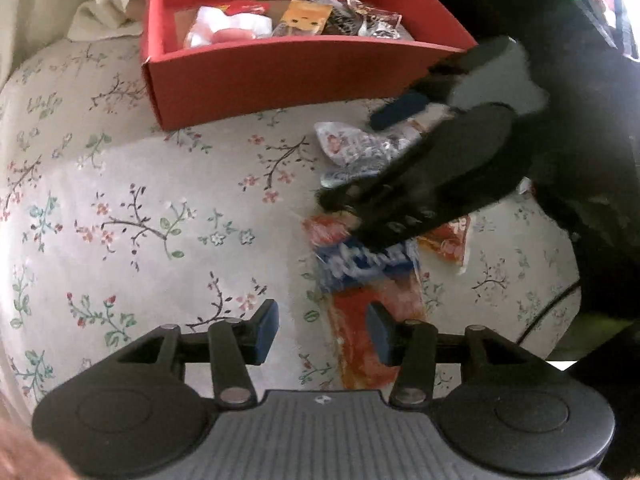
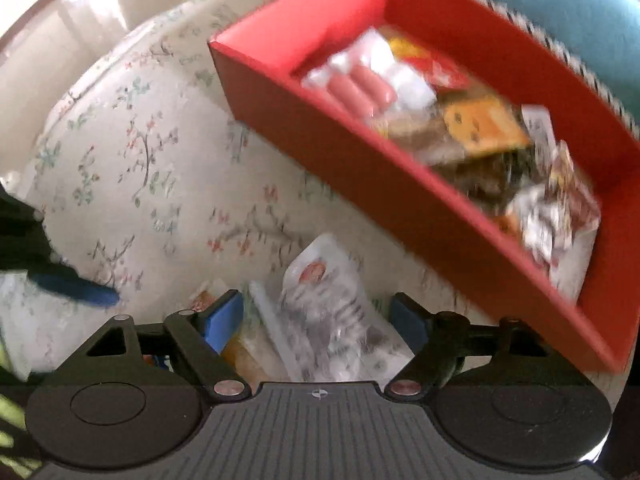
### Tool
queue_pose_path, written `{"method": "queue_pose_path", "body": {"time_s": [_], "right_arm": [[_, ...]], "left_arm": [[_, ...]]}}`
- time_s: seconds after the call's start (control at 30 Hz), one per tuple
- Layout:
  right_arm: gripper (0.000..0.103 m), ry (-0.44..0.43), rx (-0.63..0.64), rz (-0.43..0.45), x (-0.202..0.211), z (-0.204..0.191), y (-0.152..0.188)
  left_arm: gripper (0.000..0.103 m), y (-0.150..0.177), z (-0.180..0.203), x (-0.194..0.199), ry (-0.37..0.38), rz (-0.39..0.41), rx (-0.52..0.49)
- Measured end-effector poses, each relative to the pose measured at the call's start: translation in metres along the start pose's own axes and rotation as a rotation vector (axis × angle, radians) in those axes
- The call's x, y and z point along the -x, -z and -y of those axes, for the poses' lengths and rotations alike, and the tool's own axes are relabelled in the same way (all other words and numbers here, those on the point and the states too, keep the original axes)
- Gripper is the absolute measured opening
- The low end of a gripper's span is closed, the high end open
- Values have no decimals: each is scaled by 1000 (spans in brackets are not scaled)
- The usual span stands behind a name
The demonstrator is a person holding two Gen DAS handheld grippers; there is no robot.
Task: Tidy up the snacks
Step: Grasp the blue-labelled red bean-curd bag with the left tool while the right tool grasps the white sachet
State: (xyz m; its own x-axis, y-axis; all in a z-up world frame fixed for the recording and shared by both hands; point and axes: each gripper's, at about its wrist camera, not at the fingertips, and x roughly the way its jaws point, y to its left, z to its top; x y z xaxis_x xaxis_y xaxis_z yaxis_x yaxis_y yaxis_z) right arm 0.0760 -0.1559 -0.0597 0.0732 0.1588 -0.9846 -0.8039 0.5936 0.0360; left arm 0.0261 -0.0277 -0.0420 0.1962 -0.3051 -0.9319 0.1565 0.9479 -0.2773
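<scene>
Our right claw (image 2: 316,320), spread wide, straddles a clear snack packet (image 2: 340,308) on the floral tabletop (image 2: 160,184) beside the red box (image 2: 360,152); our left claw (image 1: 322,332) hovers open over an orange wrapper (image 1: 360,336).

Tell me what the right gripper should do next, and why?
Probably lower a little and close on the clear white snack packet. The right gripper has its jaws open on either side of that packet, which lies on the floral tablecloth, outside the red box where other snacks already sit.
</scene>
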Motion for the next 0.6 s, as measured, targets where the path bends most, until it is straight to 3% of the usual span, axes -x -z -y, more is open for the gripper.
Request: {"method": "queue_pose_path", "body": {"time_s": [0.03,0.1,0.33,0.5,0.6], "right_arm": [[103,-5,27,-33,-4,-2,6],[103,3,96,-2,-5,-7,15],[103,-11,58,-12,-6,-3,16],[103,11,23,-87,-8,-3,4],[93,9,20,-87,-3,-6,1]], "left_arm": [[42,1,-1,1,2,0,4],[42,1,-5,1,10,-2,10],[43,1,-5,8,25,6,8],[43,0,-4,9,20,10,8],[43,2,-2,13,16,20,0]]}}
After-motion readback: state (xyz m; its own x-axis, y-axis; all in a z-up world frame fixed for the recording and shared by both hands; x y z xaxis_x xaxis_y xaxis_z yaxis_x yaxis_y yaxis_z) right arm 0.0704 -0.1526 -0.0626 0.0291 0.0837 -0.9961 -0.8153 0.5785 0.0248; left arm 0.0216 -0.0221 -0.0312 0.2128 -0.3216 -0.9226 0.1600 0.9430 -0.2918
